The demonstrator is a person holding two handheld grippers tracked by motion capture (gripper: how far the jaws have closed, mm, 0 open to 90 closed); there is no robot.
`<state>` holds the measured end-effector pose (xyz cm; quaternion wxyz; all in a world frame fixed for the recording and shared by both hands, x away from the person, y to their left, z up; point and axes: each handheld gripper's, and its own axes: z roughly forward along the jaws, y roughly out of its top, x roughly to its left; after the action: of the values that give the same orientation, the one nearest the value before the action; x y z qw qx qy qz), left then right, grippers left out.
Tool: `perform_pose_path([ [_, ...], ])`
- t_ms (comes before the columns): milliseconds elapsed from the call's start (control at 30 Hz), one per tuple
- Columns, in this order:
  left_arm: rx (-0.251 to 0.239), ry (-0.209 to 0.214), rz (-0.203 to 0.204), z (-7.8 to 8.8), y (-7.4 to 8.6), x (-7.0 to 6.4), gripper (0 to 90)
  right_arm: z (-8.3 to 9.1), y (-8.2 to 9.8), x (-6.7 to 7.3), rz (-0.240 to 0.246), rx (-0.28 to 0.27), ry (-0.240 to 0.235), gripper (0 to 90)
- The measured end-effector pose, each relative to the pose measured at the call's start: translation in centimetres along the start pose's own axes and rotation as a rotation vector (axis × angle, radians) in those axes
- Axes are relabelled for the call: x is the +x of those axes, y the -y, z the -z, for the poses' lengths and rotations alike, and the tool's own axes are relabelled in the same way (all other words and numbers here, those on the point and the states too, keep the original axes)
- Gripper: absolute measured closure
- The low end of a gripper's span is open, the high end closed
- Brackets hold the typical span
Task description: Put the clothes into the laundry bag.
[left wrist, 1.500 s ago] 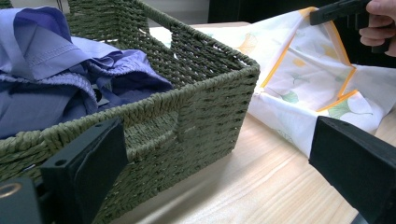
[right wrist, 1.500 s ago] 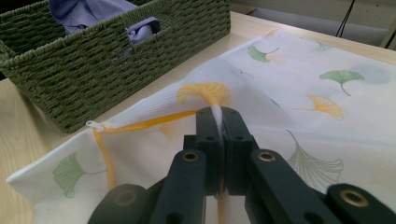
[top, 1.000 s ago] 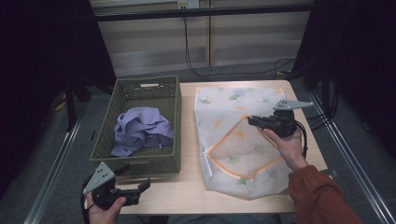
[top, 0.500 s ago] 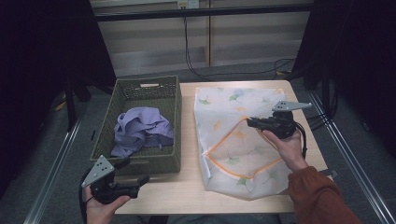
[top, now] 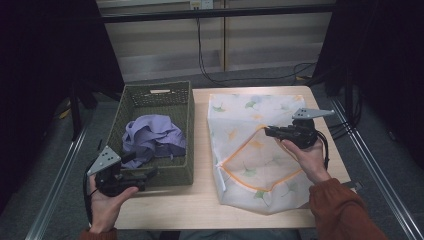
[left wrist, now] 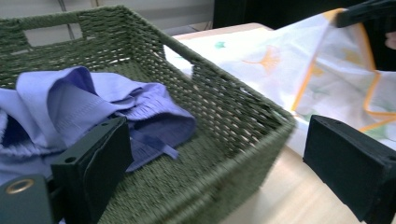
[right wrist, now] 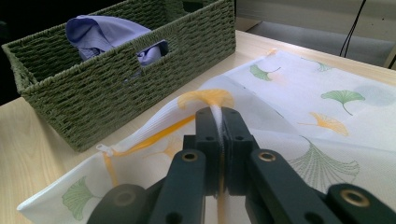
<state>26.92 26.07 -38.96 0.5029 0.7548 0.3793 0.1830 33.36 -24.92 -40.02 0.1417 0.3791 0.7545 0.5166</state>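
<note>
Nearest the person, the left claw (top: pixel 150 173) hangs at the front left corner of the bench (top: pixel 170 212), just in front of the basket (top: pixel 184 131). Its jaws stand wide apart with nothing between them; in the left gripper view they frame the basket's near corner, one jaw overlapping the cloth, the other over bare wood beside the basket. The left hand (top: pixel 105 200) holds it from below, and the forearm is cut off at the picture's bottom edge.

The green woven basket sits on the left part of the bench. A crumpled purple cloth (top: pixel 150 137) lies inside it, toward the near half; its folds hide how the piece is shaped, so I cannot tell what garment it is. In the right gripper view only a bit of purple shows over the rim and through the handle slot.

To the right of the basket, just beside it, a white mesh bag (top: pixel 250 150) printed with green and yellow leaves lies spread on the bench, its near edge hanging slightly past the bench front. An orange zipper line runs around its opening. The right claw (top: pixel 267 131) is closed on a fold of the bag's upper layer near that orange edge, lifting it into a small ridge. The right hand (top: pixel 307 155), in a rust sleeve, holds it from the bag's right side.

Beyond the bench, cables trail along the floor before a pale wall; both flanks are too dark to make out.
</note>
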Motion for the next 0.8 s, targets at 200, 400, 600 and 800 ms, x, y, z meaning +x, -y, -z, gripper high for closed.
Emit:
perform_pose_path([
  [200, 0.014, -0.011, -0.014, -1.1, -1.6, 0.9, 8.7, 0.0, 0.0, -0.1, 0.008, 0.006, -0.007, 87.8],
  [400, 0.021, -0.003, -0.024, -1.7, -3.3, 1.3, 8.6, -0.1, 0.1, 0.0, 0.005, 0.010, -0.005, 87.8],
  [600, 0.021, -0.026, -0.014, -2.6, -4.6, 2.7, 9.3, -0.1, 0.0, -0.1, 0.008, 0.011, -0.010, 87.8],
  [800, 0.057, -0.065, -0.020, -4.1, -5.7, 4.4, 9.3, -0.3, 0.1, 0.0, 0.008, 0.017, -0.014, 87.8],
])
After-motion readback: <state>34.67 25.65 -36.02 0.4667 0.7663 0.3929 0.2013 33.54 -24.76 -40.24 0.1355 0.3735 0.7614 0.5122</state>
